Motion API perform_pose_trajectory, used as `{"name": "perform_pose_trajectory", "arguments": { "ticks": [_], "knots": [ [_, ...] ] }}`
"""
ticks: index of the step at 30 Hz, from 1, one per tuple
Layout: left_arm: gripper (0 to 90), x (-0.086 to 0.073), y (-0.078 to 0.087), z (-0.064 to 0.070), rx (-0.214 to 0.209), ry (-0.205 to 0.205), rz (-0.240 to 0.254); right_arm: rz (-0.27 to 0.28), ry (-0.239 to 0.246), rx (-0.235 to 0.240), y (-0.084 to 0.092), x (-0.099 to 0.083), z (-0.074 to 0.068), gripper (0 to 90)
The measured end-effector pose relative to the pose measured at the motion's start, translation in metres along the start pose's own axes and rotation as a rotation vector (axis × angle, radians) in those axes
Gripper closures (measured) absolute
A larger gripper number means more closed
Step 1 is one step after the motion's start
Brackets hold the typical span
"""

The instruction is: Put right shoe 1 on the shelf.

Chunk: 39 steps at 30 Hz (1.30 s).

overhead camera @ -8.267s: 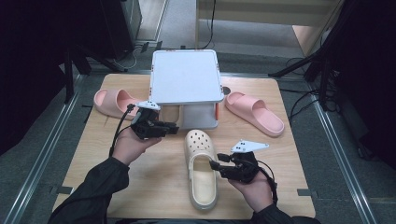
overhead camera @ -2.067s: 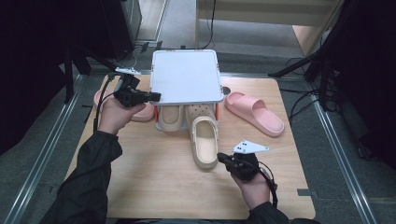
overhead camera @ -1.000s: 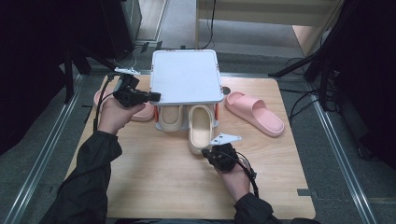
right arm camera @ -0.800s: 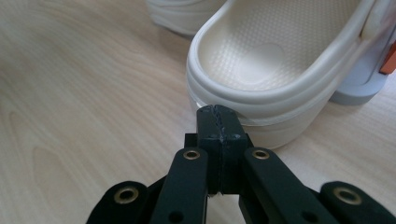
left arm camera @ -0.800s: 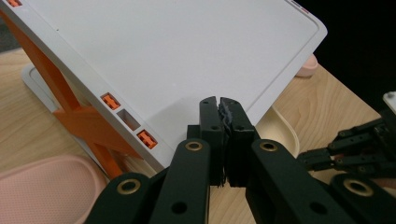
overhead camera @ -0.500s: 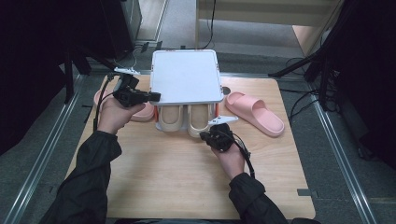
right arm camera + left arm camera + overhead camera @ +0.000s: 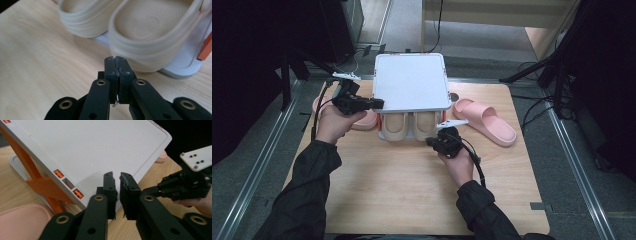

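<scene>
Both beige clogs lay side by side on the lower tier of the white shoe rack, heels toward me, at the far middle of the bench. My right gripper stood just before the right clog's heel, jaws pressed together and empty. My left gripper was at the rack's lid edge; its jaws had just been opening, a narrow gap showing, nothing between them. Two pink slides lay unstowed on the bench beside the rack, probably next.
</scene>
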<state>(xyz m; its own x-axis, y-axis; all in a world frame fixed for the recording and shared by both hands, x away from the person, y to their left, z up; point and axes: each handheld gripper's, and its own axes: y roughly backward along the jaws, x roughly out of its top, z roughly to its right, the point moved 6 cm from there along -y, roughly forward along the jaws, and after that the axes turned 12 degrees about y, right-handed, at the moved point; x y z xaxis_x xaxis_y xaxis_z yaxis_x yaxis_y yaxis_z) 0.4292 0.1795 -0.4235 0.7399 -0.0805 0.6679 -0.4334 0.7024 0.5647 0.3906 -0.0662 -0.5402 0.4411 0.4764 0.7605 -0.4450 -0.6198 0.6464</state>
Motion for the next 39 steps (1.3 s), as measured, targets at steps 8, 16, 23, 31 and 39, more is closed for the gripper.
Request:
{"name": "perform_pose_trajectory", "arguments": {
  "ticks": [8, 16, 23, 31, 39],
  "knots": [
    [47.1, -0.001, 0.010, 0.006, 0.015, 0.028, -0.013, 0.070, 0.012, 0.055, 0.038, -0.002, -0.011, 71.0],
    [40.9, -0.006, 0.027, 0.015, 0.034, 0.006, 0.004, 0.097, 0.030, 0.096, 0.058, -0.009, -0.015, 54.5],
    [39.9, -0.013, 0.042, 0.007, 0.072, 0.026, 0.022, 0.093, 0.062, 0.104, 0.073, -0.019, -0.014, 51.9],
    [43.1, -0.022, 0.055, -0.009, 0.121, 0.059, 0.051, 0.090, 0.066, 0.104, 0.086, -0.026, -0.007, 51.4],
    [64.9, -0.028, 0.066, -0.021, 0.144, 0.069, 0.099, 0.088, 0.074, 0.089, 0.089, -0.029, 0.000, 51.5]
  ]
}}
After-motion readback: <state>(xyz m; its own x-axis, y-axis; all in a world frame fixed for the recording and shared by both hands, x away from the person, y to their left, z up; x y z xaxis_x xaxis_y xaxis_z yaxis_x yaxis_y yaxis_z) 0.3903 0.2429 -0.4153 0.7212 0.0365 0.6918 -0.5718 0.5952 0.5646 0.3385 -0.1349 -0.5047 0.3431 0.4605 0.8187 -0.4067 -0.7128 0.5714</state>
